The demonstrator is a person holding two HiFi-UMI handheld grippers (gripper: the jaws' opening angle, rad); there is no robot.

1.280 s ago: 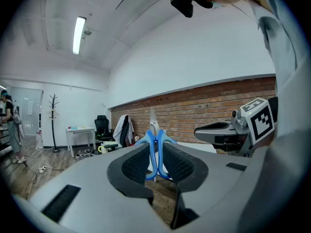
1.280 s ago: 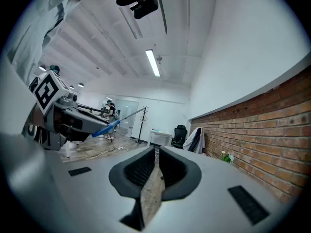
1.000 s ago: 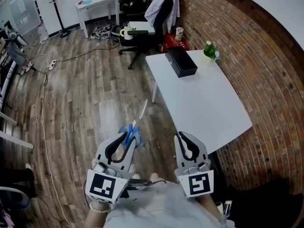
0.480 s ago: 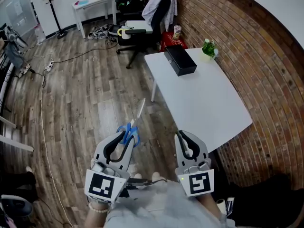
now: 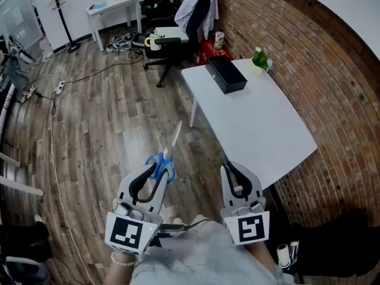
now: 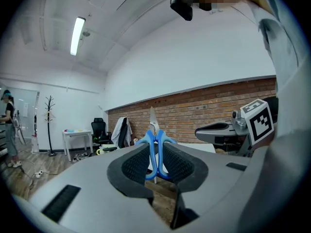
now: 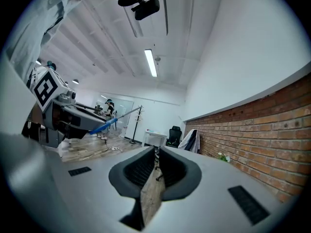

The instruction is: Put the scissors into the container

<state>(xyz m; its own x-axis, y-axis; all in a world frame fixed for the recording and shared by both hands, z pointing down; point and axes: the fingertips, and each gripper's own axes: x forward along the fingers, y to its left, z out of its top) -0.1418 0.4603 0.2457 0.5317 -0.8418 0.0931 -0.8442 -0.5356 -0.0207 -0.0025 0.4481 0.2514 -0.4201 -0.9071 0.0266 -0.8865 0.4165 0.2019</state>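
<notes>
Blue-handled scissors (image 5: 167, 162) sit in my left gripper (image 5: 160, 172), which is shut on the handles, low in the head view. The steel blades point up and away over the wooden floor. In the left gripper view the handles (image 6: 155, 149) stand upright between the ribbed pads. My right gripper (image 5: 228, 171) hangs beside it to the right, shut with nothing in it. In the right gripper view its pads (image 7: 146, 166) show only a sliver of floor between them. The container, a black box (image 5: 225, 76), rests on the far end of the white table (image 5: 261, 129), well ahead of both grippers.
A small potted plant (image 5: 260, 60) stands by the box near the brick wall (image 5: 309, 58). An office chair with a jacket (image 5: 199, 10), a small white desk (image 5: 114, 8) and a coat stand (image 5: 59, 13) fill the back. Cables (image 5: 53, 129) trail across the floor at left.
The room has slid slightly in the head view as the person moves along. Both grippers keep their places in the picture, and the scissors stay in the left one.
</notes>
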